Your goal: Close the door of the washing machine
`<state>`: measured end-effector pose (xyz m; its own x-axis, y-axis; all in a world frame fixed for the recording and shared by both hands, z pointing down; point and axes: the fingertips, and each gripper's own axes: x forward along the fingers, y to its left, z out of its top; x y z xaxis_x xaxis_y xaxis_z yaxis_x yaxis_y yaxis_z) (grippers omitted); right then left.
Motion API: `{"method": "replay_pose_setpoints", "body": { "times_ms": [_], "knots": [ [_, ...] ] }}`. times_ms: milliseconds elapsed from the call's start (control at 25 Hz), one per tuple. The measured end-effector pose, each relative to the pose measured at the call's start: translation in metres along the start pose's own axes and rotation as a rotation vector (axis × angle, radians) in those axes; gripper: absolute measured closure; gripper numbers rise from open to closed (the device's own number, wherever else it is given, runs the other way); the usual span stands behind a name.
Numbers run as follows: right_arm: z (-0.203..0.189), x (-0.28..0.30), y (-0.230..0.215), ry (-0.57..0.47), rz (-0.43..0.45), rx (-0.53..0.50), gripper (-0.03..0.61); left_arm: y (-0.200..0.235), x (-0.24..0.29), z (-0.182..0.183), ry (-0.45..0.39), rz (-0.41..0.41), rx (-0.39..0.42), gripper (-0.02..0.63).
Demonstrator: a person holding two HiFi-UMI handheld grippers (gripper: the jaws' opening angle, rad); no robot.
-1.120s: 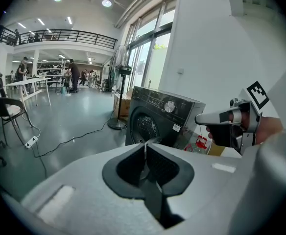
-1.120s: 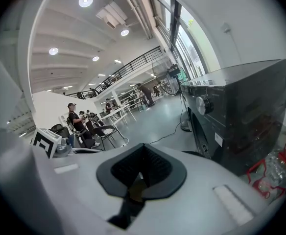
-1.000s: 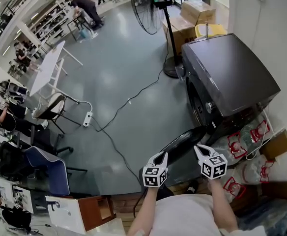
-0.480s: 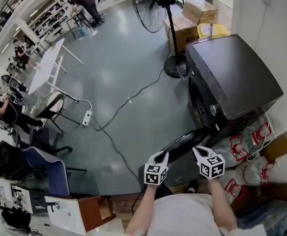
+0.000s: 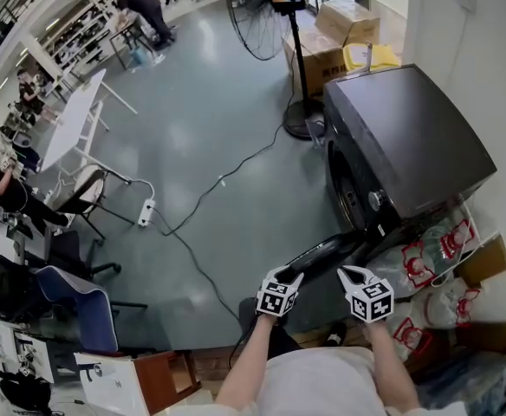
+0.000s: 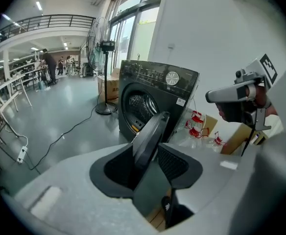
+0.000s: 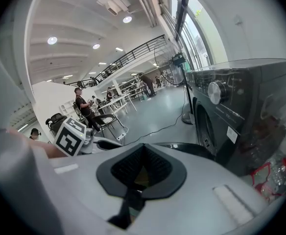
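I hold my left tool point(image 5: 289, 276) and my right tool point(image 5: 349, 275) side by side at the near edge of the scene, both aimed at the dark grey front-loading washing machine point(image 5: 409, 137) that stands on the right against the white wall point(image 5: 487, 68). Its round dark door point(image 5: 322, 251) hangs wide open, swung out towards me over the grey floor point(image 5: 218, 120), so the drum opening point(image 6: 139, 106) lies bare behind it. The left tool's point(image 6: 148, 166) jaws have just been opening and now stand apart; in the left gripper view the door's point(image 6: 150, 133) near rim rises in the gap between them, and the pads do not press on it. The right tool's point(image 7: 142, 173) jaws are together with nothing between them, and the door point(image 7: 192, 150) lies just beyond them. Clear plastic bags with red print point(image 5: 426, 251) are heaped to the right of the machine, near my right tool. A tall black pedestal fan point(image 5: 266, 16) and brown cardboard boxes point(image 5: 344, 20) stand at the far side, and a black cable point(image 5: 227, 180) runs across the floor to the left.
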<state>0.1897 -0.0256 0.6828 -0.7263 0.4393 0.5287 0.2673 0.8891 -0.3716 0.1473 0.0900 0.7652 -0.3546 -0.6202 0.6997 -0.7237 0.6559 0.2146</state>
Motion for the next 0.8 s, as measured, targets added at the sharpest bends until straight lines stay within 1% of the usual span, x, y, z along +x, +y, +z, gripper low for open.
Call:
{"method": "replay_pose_setpoints", "body": {
  "times_ms": [80, 120, 240, 320, 400, 520, 600, 720, 800],
  "knots": [
    [-0.002, 0.002, -0.004, 0.019, 0.01, -0.052, 0.575, 0.002, 0.003, 0.002, 0.003, 0.009, 0.004, 0.448],
    [-0.004, 0.005, -0.006, 0.035, 0.015, -0.098, 0.575, 0.002, 0.005, 0.003, 0.002, 0.013, 0.005, 0.448],
    [-0.008, 0.021, -0.008, 0.106, 0.014, -0.288, 0.575, 0.006, 0.006, 0.005, 0.01, 0.026, 0.003, 0.448],
    [-0.008, 0.036, -0.006, 0.147, 0.03, -0.411, 0.575, 0.009, 0.006, 0.006, 0.026, 0.028, 0.003, 0.447],
    [-0.008, 0.049, -0.002, 0.193, 0.085, -0.494, 0.527, 0.01, 0.006, 0.007, 0.032, 0.03, 0.004, 0.446],
    [-0.018, 0.063, 0.003, 0.311, 0.169, -0.61, 0.495, 0.014, 0.006, 0.009, 0.031, 0.025, -0.003, 0.446],
    [-0.022, 0.073, 0.005, 0.374, 0.207, -0.704, 0.438, 0.015, 0.006, 0.01, 0.035, 0.015, -0.007, 0.446],
    [-0.019, 0.089, 0.007, 0.409, 0.238, -0.84, 0.391, 0.016, 0.008, 0.012, 0.038, 0.006, -0.01, 0.445],
    [-0.02, 0.099, 0.01, 0.433, 0.269, -0.899, 0.387, 0.018, 0.01, 0.013, 0.038, 0.006, -0.01, 0.443]
  ]
}}
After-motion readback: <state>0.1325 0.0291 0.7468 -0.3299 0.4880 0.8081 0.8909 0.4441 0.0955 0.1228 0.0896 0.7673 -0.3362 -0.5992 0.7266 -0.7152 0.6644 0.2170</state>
